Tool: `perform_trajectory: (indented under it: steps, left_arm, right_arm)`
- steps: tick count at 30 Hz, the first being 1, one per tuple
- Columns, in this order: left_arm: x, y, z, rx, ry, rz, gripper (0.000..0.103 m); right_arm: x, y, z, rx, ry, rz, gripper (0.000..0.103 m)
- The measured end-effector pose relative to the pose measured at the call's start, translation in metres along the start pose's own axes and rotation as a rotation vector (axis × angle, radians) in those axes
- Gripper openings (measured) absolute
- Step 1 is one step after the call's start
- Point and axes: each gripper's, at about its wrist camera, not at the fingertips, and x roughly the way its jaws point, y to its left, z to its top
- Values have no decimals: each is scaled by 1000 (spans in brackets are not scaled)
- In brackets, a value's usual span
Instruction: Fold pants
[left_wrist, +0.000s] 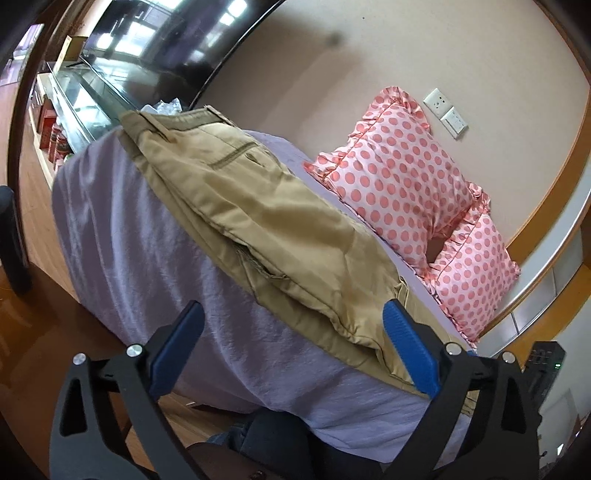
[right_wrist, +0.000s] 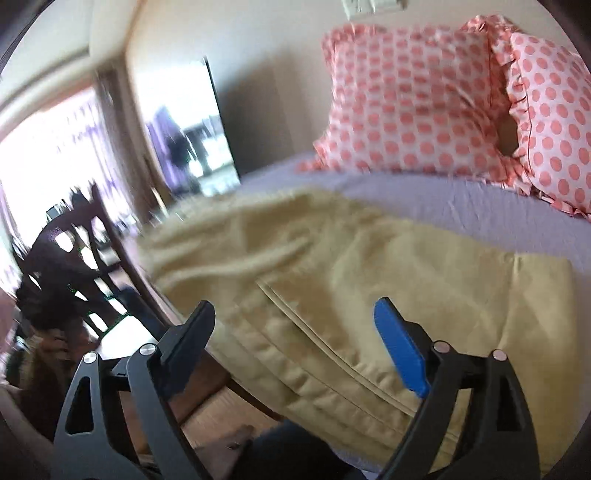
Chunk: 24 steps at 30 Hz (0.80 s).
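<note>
Khaki pants (left_wrist: 258, 221) lie on the lilac bedsheet (left_wrist: 122, 251), with the waistband and a back pocket at the far end and layers stacked along the near edge. My left gripper (left_wrist: 291, 325) is open and empty, just in front of the pants' near fold. In the right wrist view the pants (right_wrist: 369, 280) look pale yellow and blurred, spread across the bed's near edge. My right gripper (right_wrist: 295, 321) is open and empty, hovering over the pants' seam.
Two pink polka-dot pillows (left_wrist: 399, 173) (right_wrist: 413, 99) lean on the wall behind the pants. A television (left_wrist: 166, 40) and a glass cabinet (left_wrist: 81, 99) stand past the bed's far end. A dark wooden chair (right_wrist: 70, 258) stands left of the bed. Wall sockets (left_wrist: 445, 112) sit above the pillows.
</note>
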Motion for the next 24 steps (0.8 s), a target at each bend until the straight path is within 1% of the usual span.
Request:
perform_trajectory:
  steps: [1, 3, 5, 6, 9, 13, 15, 17, 18, 19, 20, 21, 22, 23, 24]
  left_arm:
    - [4, -1, 0, 2, 6, 10, 97]
    - [15, -1, 2, 1, 32, 22, 97]
    - [28, -1, 6, -6, 56, 31, 97]
    - [32, 0, 8, -10, 58, 32, 97]
    - [44, 0, 22, -27, 56, 46, 96]
    - [45, 4, 40, -65, 28, 52, 95]
    - [40, 8, 49, -92, -7, 47, 94]
    - [36, 14, 60, -119, -50, 60, 93]
    - [36, 20, 67, -140, -69, 76, 90]
    - [36, 24, 73, -164, -75, 86, 82]
    - [36, 30, 78, -194, -83, 90, 78]
    - [35, 35, 82, -217, -91, 96, 69]
    - [35, 42, 87, -248, -99, 116, 51]
    - [36, 49, 91, -280, -93, 144, 39]
    - [37, 56, 94, -313, -83, 165, 17]
  right_arm:
    - [-7, -5, 3, 23, -27, 0, 94]
    - [-11, -15, 5, 75, -46, -13, 95]
    - [-8, -26, 5, 127, -41, -17, 95]
    - [-7, -30, 2, 157, -34, -16, 95]
    - [-2, -34, -3, 191, -13, -21, 95]
    - [-2, -36, -6, 197, -15, -24, 95]
    - [-3, -39, -6, 208, -23, -32, 96]
    - [-3, -44, -8, 225, -25, -36, 97]
    - [-3, -46, -10, 237, -23, -37, 97]
    - [-2, -49, -11, 248, -20, -38, 97]
    - [-2, -50, -12, 257, -17, -38, 97]
    - [-2, -52, -13, 264, -16, -37, 97]
    - [-3, -53, -13, 266, -17, -37, 97]
    - [-4, -54, -14, 266, -20, -36, 97]
    - [-6, -55, -15, 267, -25, -32, 98]
